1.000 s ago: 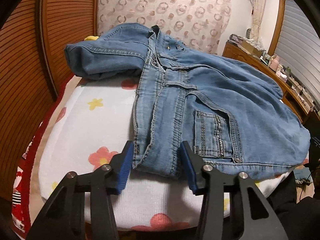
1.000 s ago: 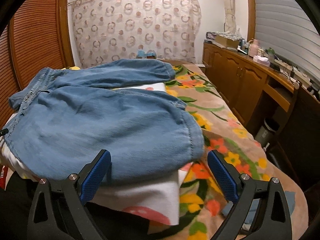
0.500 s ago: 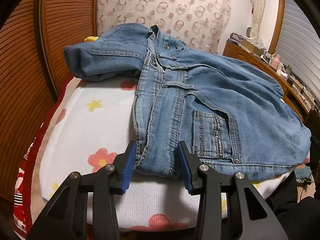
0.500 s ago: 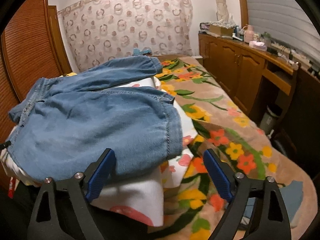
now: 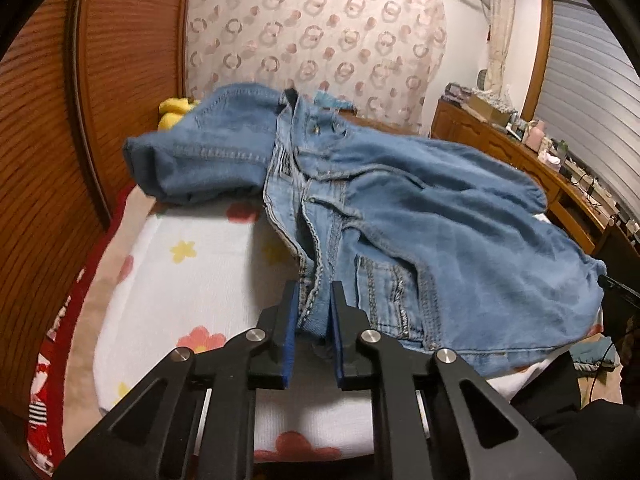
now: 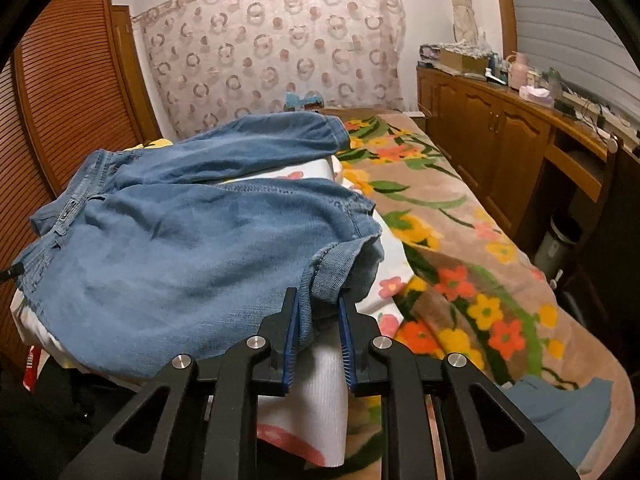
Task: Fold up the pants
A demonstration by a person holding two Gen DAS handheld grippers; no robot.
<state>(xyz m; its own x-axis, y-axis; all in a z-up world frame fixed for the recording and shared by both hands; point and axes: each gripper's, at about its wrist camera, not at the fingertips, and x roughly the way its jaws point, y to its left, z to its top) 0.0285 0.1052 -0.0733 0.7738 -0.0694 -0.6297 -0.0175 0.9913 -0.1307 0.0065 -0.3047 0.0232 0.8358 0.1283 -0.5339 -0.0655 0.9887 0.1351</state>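
Your left tongs [image 5: 313,312] are closing on the jeans [image 5: 400,208] waistband, right tongs [image 6: 318,312] closing on the leg hem. The jeans stretch between them along the bed's [image 6: 460,240] near edge, equally reachable.

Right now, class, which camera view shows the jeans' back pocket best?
The left wrist view: the stitched back pocket lies close beside the left gripper. The right wrist view shows only plain denim of the jeans, no pocket.

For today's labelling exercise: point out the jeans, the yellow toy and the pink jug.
jeans [image 5: 460,216], left wrist view, on the leg fabric.
yellow toy [image 5: 173,110], left wrist view, on its body.
pink jug [image 6: 519,67], right wrist view, on its side.
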